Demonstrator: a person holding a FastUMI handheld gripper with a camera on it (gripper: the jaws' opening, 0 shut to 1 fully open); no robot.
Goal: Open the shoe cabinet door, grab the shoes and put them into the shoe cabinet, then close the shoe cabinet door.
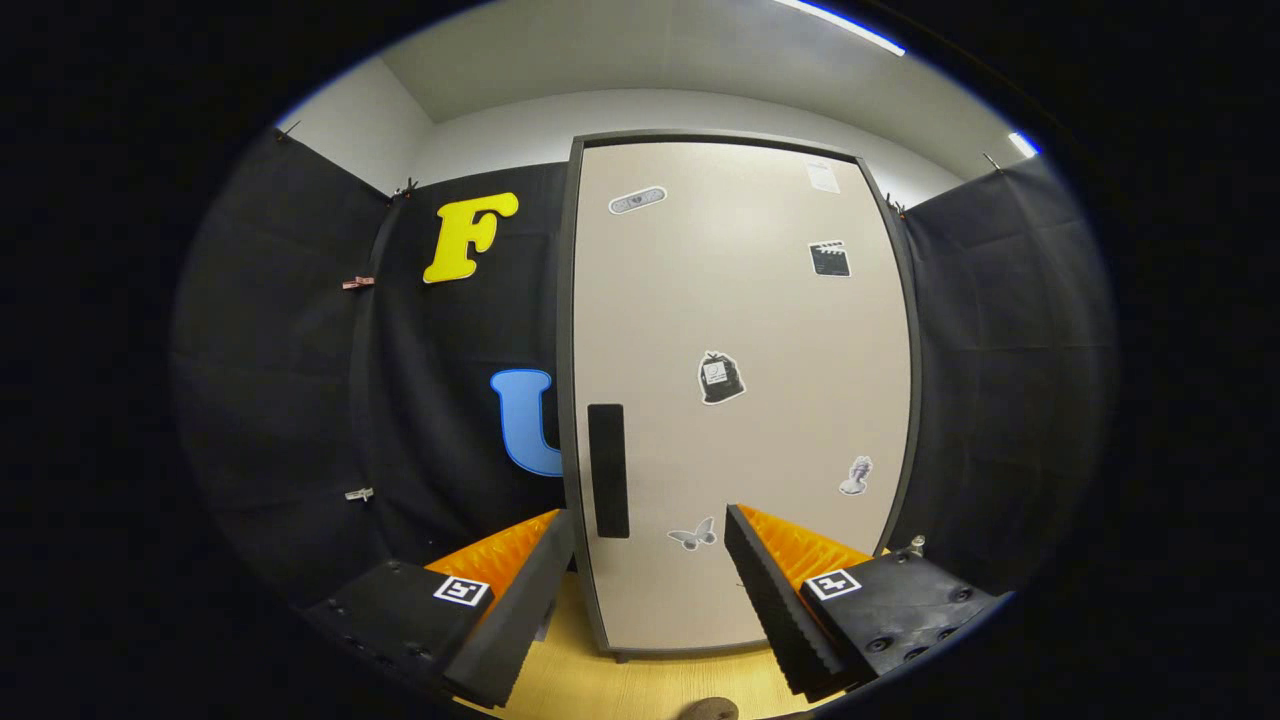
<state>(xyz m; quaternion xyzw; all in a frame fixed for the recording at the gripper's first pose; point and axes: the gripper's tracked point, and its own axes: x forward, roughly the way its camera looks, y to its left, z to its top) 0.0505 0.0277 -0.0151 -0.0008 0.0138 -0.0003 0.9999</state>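
Cabinet: We face the shoe cabinet (pixel 740 400), standing upright on the worktop (pixel 620 685), its pale door (pixel 760 330) closed flush inside a dark frame.
Handle: A dark vertical handle (pixel 608 470) sits near the door's left edge, low on the panel, just beyond the tip of our left finger.
Door edges: We see the frame's left edge running straight down to the worktop; the right edge bows away toward the black cloth wall (pixel 1010 380).
Stickers: Small stickers (pixel 720 378) dot the door, one butterfly-shaped piece lying between our fingers.
Open room: A bare strip of wood-grain worktop lies between us and the cabinet's foot; black cloth closes in on both sides, with a narrow gap left of the cabinet.
Gripper: Our gripper (pixel 650 530) is held level and pointed straight at the lower door, fingers (pixel 770 590) spread wide and holding nothing, well short of touching the panel.
Foreground: A small rounded brown object (pixel 708 709) peeks up on the worktop just below the fingers; we cannot tell what it is.
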